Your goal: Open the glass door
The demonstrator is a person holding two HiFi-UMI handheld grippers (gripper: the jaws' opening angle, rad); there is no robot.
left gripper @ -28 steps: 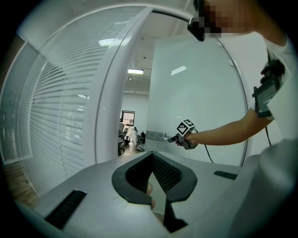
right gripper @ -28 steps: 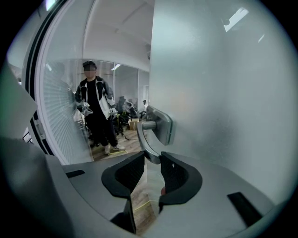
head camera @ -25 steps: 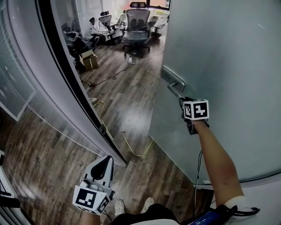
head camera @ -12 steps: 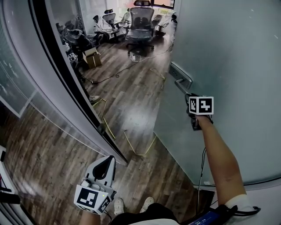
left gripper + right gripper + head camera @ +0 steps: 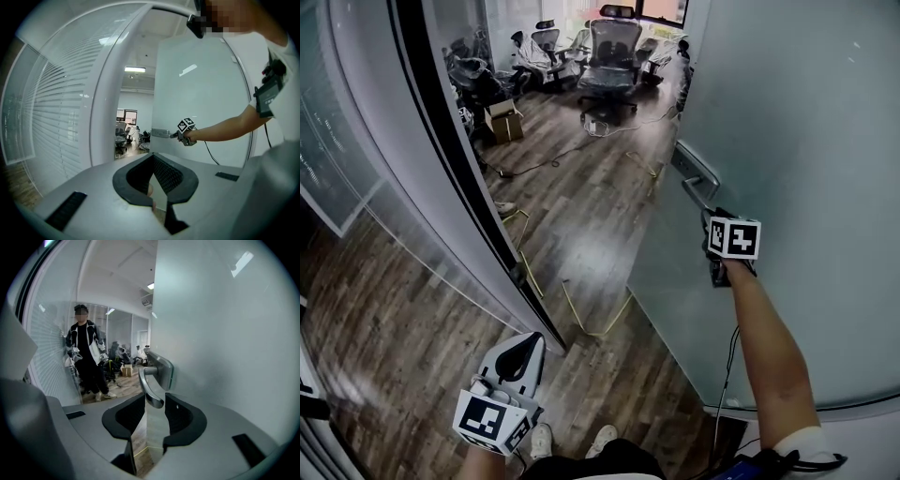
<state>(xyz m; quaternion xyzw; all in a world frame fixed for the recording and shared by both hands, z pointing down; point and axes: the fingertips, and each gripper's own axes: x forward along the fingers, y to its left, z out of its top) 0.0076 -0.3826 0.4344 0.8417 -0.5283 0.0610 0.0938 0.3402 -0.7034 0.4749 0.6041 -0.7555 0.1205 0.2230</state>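
Right fingers [image 5: 154, 404] clamped on the tip of the lever handle [image 5: 149, 380], one pad each side. Glass door [image 5: 225, 333] runs just right of them, ajar, with the doorframe [image 5: 441, 178] well off to their left. Left fingers [image 5: 153, 157] pressed together, empty, well clear of the door.

Head view: office chair [image 5: 611, 56] at 12 o'clock, cardboard box [image 5: 505, 122] at 11, cable [image 5: 546, 164] lying on wood floor [image 5: 581, 234] near centre. Right gripper view: person in dark jacket [image 5: 86, 357] standing at 9. Left gripper view: blinds [image 5: 51, 122] at 9.
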